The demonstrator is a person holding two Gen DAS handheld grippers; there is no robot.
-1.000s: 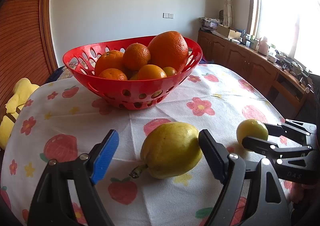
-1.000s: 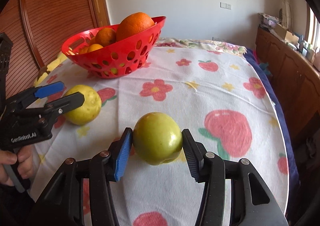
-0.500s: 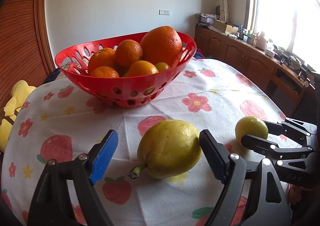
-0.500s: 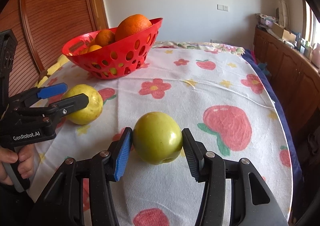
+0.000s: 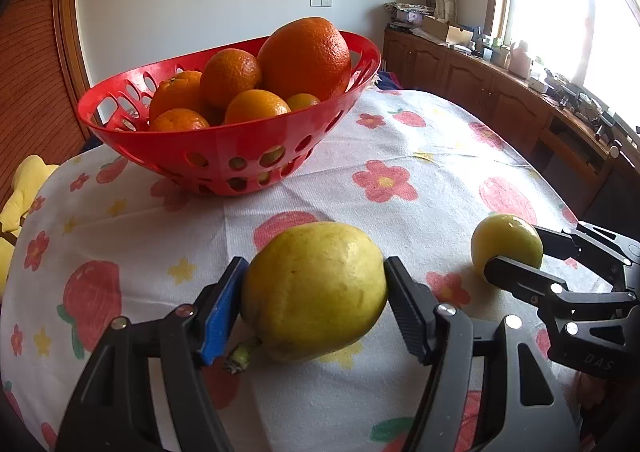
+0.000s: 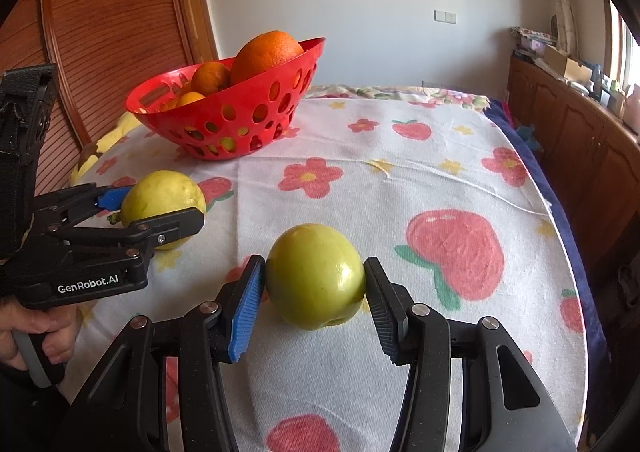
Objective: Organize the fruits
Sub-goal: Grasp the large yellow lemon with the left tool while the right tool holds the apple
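The left gripper [image 5: 314, 300] is closing, and its blue and black pads already press on both flanks of a large yellow pear-like fruit [image 5: 316, 288] that rests on the worktop [image 5: 420, 180], stem end turned toward the camera. In the right wrist view the same gripper [image 6: 156, 208] shows from the side with its fingers around that fruit [image 6: 160, 194], and a person's hand [image 6: 36, 336] wraps its grey handle.

The right gripper [image 6: 314, 292] is clamped on a smaller green-yellow apple [image 6: 316, 276], one pad on each side; the apple seems to sit on the cloth, though contact underneath cannot be told. From the left wrist view this gripper [image 5: 516, 256] comes in from the right with the apple [image 5: 506, 242] between its fingers.

Farther back on the flowered tablecloth [image 6: 400, 180] stands a red perforated basket [image 5: 240, 148], well apart from both fruits, heaped with oranges [image 5: 306, 58]. A wooden sideboard [image 5: 500, 100] runs along the wall below the bright window.
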